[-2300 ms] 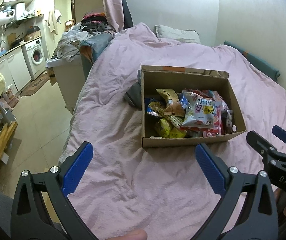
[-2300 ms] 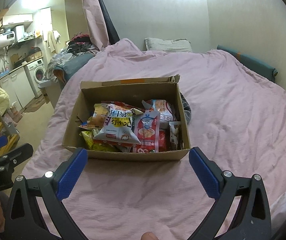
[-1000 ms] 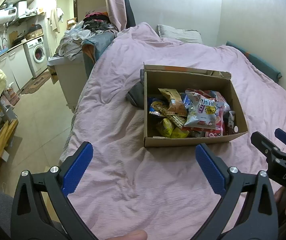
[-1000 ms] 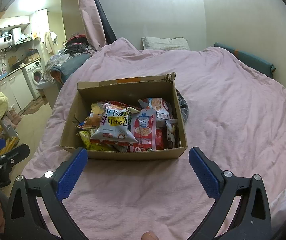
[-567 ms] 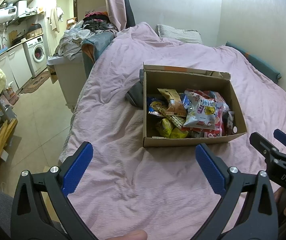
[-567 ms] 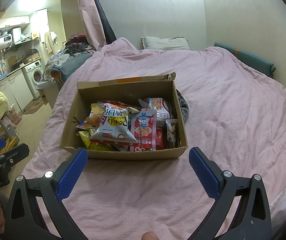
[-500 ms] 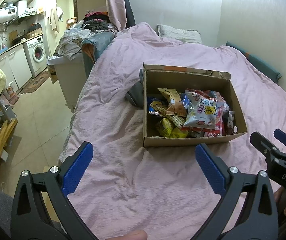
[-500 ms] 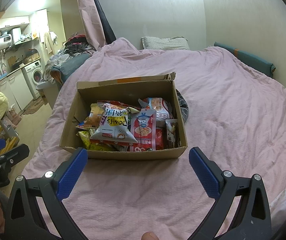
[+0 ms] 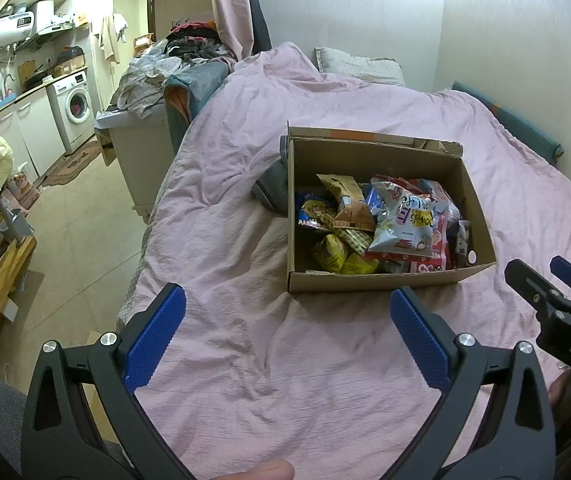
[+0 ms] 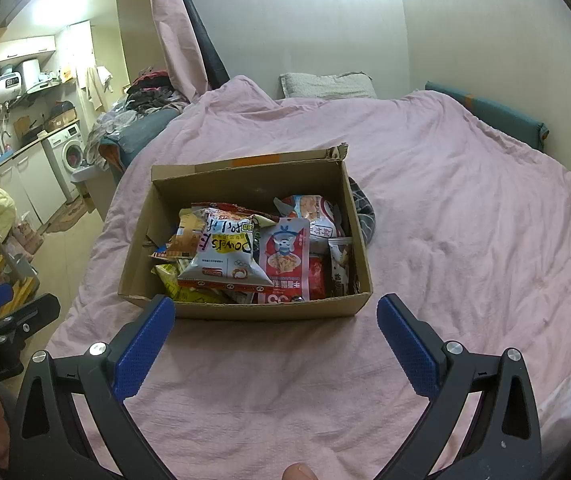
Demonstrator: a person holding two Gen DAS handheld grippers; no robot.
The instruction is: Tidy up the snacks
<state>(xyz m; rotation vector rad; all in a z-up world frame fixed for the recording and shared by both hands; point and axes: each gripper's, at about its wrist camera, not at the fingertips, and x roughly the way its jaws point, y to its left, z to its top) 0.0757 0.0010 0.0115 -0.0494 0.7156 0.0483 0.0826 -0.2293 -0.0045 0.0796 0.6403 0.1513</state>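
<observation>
An open cardboard box (image 9: 369, 280) (image 10: 269, 310) sits on a pink bedspread, filled with several snack bags. A white and yellow puffed bag (image 10: 227, 254) (image 9: 405, 228) lies on top, beside a red and white pouch (image 10: 287, 266). Yellow packets (image 9: 337, 256) and an orange-brown packet (image 9: 347, 202) lie toward the box's left side. My left gripper (image 9: 285, 334) hovers open in front of the box's left near corner, holding nothing. My right gripper (image 10: 275, 336) hovers open just before the box's near wall, also without anything in it.
The pink bedspread (image 10: 465, 216) stretches to the right and far side, with a pillow (image 10: 325, 86) at the head. A grey cloth (image 9: 271, 186) lies against the box. The bed's left edge drops to a tiled floor (image 9: 69, 232) with cabinets and a washing machine (image 9: 73, 110).
Both views have shifted only slightly; the box sits marginally nearer and lower in frame than 2.3 s ago. Both grippers stay open.
</observation>
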